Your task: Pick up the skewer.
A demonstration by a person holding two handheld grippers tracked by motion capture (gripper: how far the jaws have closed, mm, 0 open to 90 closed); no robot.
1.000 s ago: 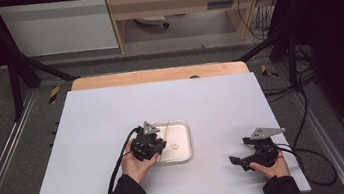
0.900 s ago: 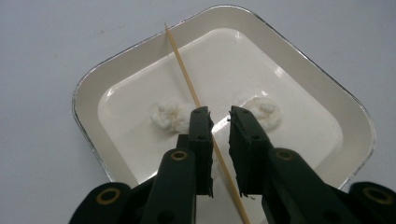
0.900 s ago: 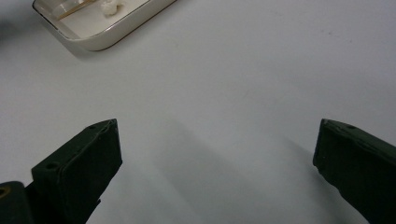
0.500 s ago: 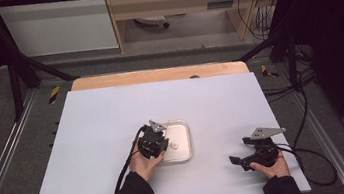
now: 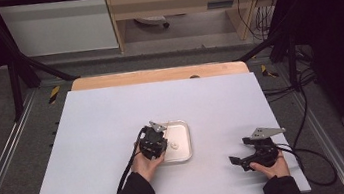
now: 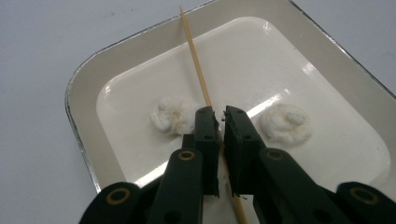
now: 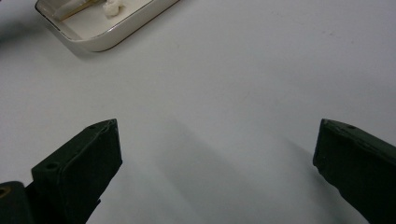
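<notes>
While the right claw (image 7: 217,168) gapes wide, the left claw (image 6: 220,119) pinches one skewer (image 6: 195,60) between two white lumps (image 6: 285,123).

white table (image 5: 94,137), cream tray (image 5: 186,151) lying near its front edge

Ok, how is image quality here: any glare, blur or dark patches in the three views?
High view: the white table is evenly lit, the surroundings fall into deep shadow, and the tray is too small for detail. Left gripper view: sharp on the stick and tray, with bright glare streaks on the glaze. Right gripper view: the near jaws are soft, with faint shadows on the table.
</notes>
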